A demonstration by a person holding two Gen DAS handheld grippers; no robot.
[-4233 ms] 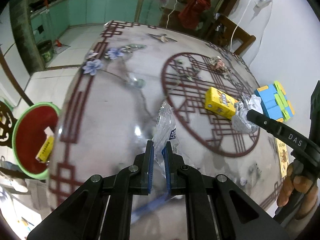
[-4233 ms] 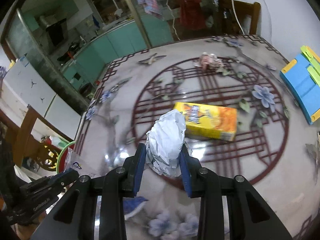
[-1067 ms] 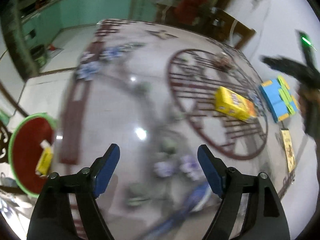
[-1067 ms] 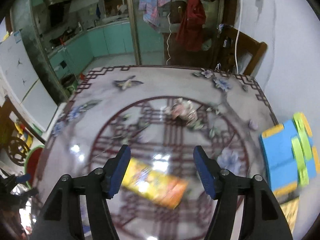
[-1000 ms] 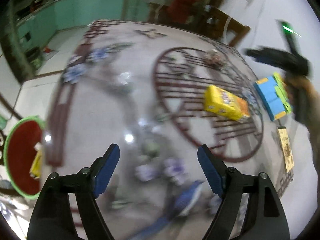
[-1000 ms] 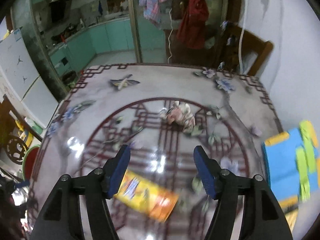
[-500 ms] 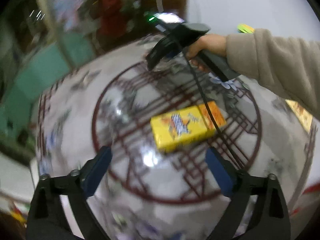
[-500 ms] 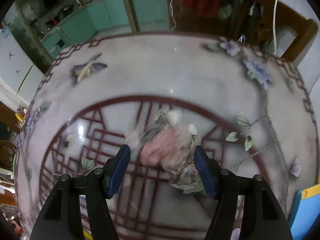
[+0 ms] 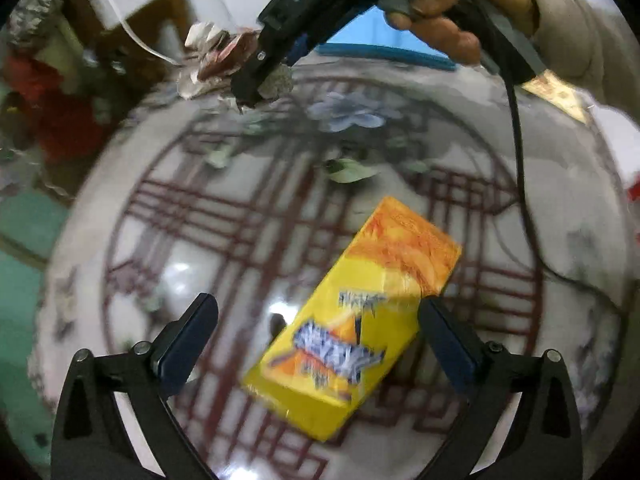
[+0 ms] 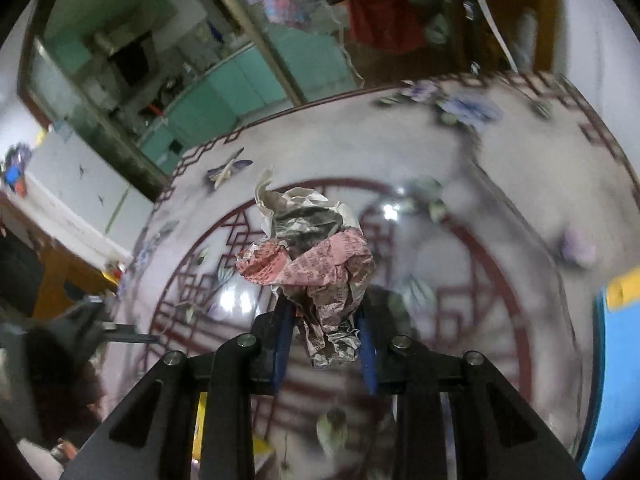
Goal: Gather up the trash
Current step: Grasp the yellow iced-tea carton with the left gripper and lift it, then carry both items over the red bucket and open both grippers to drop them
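A: What's just changed?

B: Both hand-held grippers have swung onto new trash. 1 sec ago the right hand-held gripper (image 10: 324, 344) hung wide over the tabletop (image 10: 500, 208) w/ nothing in it; its jaws have just been closing, and now the crumpled newspaper ball (image 10: 316, 264) sits between its 2 blue pads, which look pressed on the wad's lower part. The left hand-held gripper (image 9: 316, 344) has been opening and stands at its widest, empty, straddling the yellow carton (image 9: 352, 328), which lies flat on the tabletop. The right pad is just beside the carton's edge; left pad well apart.

A: Meaning for the task?

B: Prob. 2 pickups underway: paper nearly secured, carton not yet gripped.

A: Materials, shapes?

B: The ball is creased newsprint, pink and grey print, irregular, soft, will crush. The carton is a glossy rectangular box w/ yellow-orange print, stiff-sided. The tabletop is smooth and shiny, w/ dark red lattice and flower pattern, so the carton could slide.
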